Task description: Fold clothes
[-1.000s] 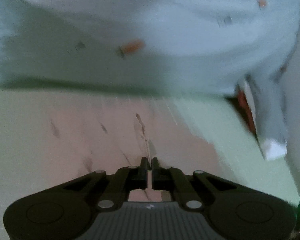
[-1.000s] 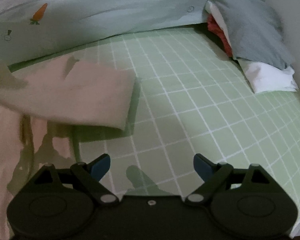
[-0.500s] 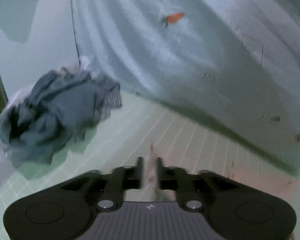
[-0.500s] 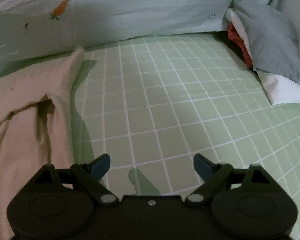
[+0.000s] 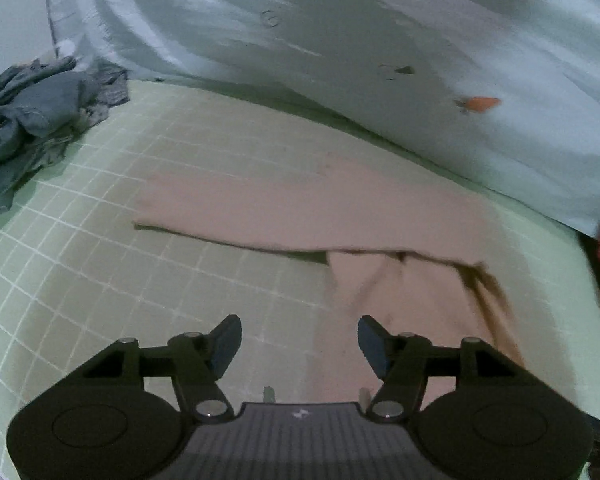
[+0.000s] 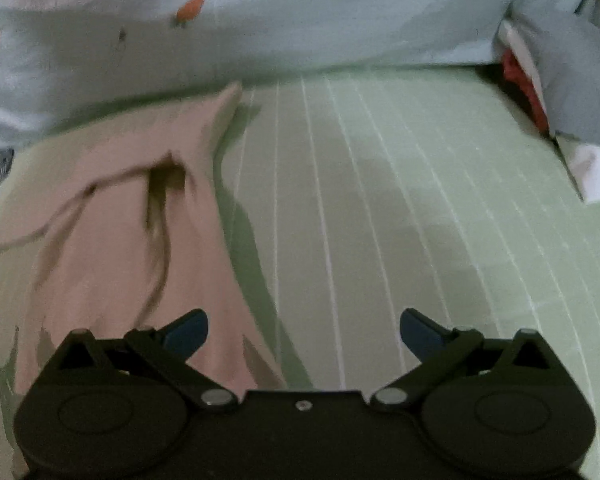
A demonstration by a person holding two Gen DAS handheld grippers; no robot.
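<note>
Pink garment [image 5: 300,208], soft and creased, lies on gridded sheet [image 5: 100,280]; both claws have just been opening, empty.

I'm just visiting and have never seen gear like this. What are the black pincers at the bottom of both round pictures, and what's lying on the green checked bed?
Each picture comes from a wide-angle camera on a hand-held two-finger gripper; a person carries one in each hand. The left gripper and right gripper are both open and hold nothing; their jaws have just been widening. On the green checked sheet lies a pink cloth garment, partly folded. Behind is a pale blue carrot-print quilt, a crumpled grey clothes heap on one side, and stacked grey, red and white clothes on the other.
</note>
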